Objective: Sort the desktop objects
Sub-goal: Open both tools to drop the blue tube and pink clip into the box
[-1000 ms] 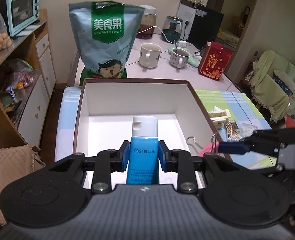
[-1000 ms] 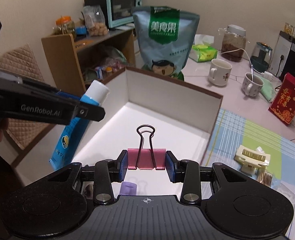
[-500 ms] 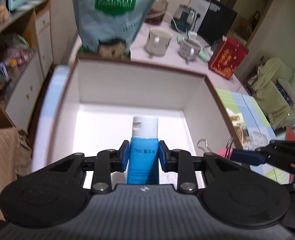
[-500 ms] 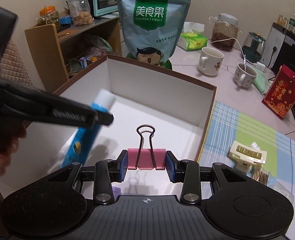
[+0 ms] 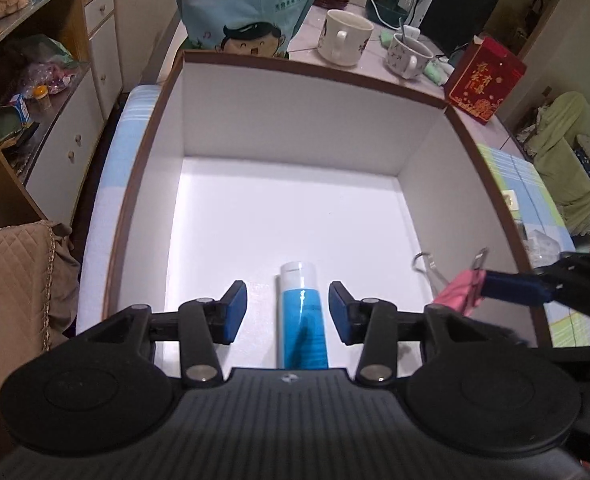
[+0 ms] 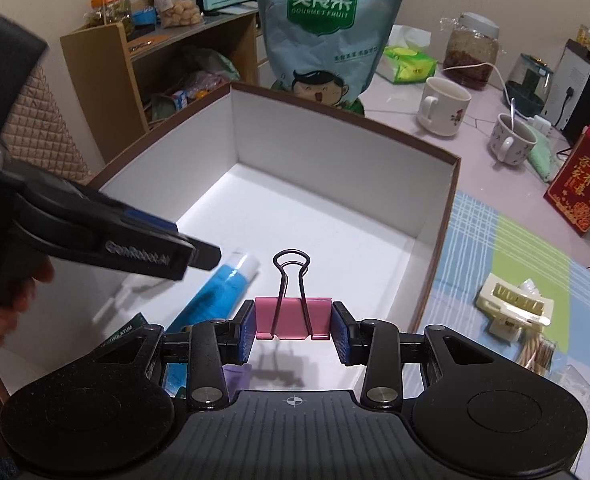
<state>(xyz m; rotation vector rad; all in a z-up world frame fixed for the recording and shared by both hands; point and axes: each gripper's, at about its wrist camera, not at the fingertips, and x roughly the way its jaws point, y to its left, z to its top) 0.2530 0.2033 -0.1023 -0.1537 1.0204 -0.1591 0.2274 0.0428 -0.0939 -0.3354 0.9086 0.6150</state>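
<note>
Your white box (image 5: 147, 184) with the brown rim fills the left wrist view, its far wall at 12 o'clock and its floor bare except along the near edge. On that floor lies the blue tube (image 5: 303, 320), white cap pointing to 12 o'clock, directly between the pads of your left gripper (image 5: 288, 312). Those pads are spread wide, with clear gaps on both sides of the tube, so it is free of the claw. It should handle as light and soft-walled; if you retake it, clamp the blue body near the cap shoulder (the stiffest part), not the flat tail.

At 3 o'clock, your right gripper (image 6: 293, 332) is clamped on the pink binder clip (image 6: 293, 317), pads pressing the two ends of its pink body, wire handles standing up toward 12 o'clock. The clip is hard, springy steel and light, and painted metal may slip on the pads. It hangs over the box's near right part. A small purple object (image 6: 237, 376) shows beneath it; I cannot tell what it is.
</note>
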